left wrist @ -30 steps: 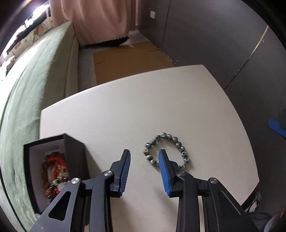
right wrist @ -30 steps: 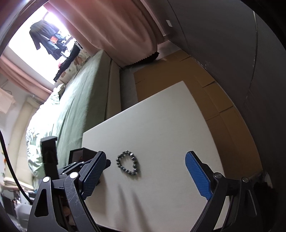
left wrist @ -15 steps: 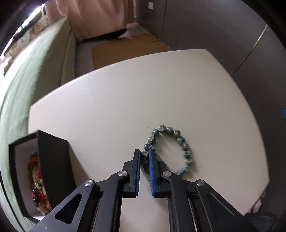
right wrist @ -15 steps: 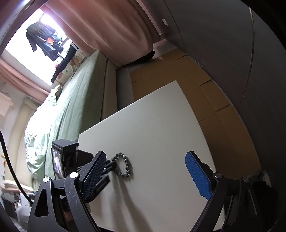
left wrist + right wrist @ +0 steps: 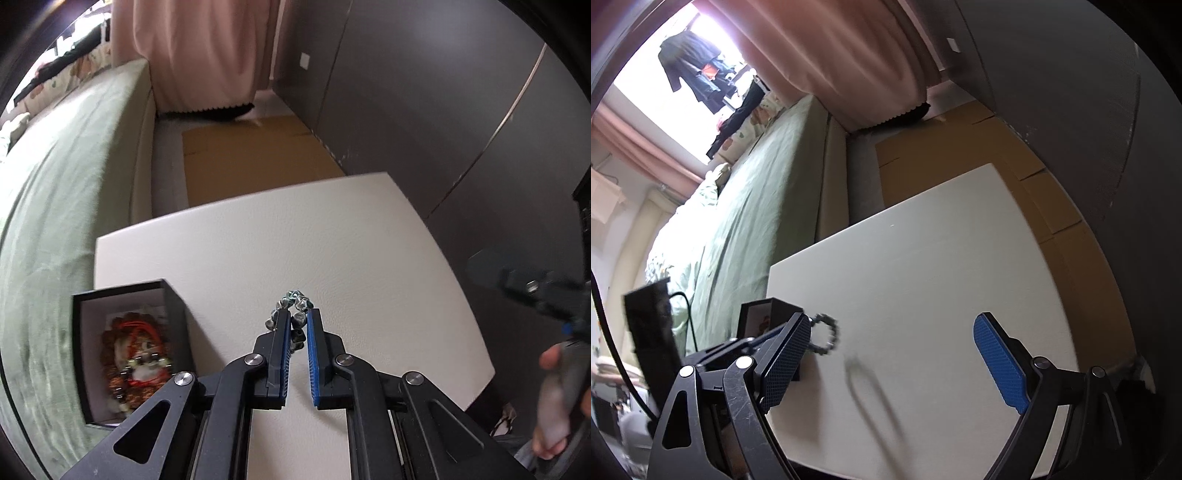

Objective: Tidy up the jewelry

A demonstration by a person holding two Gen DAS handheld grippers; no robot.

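A grey-green bead bracelet [image 5: 295, 300] hangs pinched between the blue pads of my left gripper [image 5: 297, 315], which is shut on it, and it is off the white table [image 5: 258, 240]. The right wrist view shows the same bracelet [image 5: 827, 334] dangling above the table, with its shadow below. A black jewelry box [image 5: 122, 290] stands open at the table's left edge, just left of the left gripper, holding red and gold beaded pieces. My right gripper [image 5: 892, 325] is open and empty over the table's near side. It appears blurred at the right of the left wrist view [image 5: 517, 284].
A green-covered bed [image 5: 55, 206] runs along the table's left side. Flat cardboard [image 5: 251, 155] lies on the floor beyond the far edge. A dark wall [image 5: 424, 110] closes the right side. A person's hand [image 5: 554, 406] holds the right gripper's handle.
My left gripper closed on the bracelet's near side and lifted it off the table, drawing back toward the box. The right gripper shifted slightly and stayed open.
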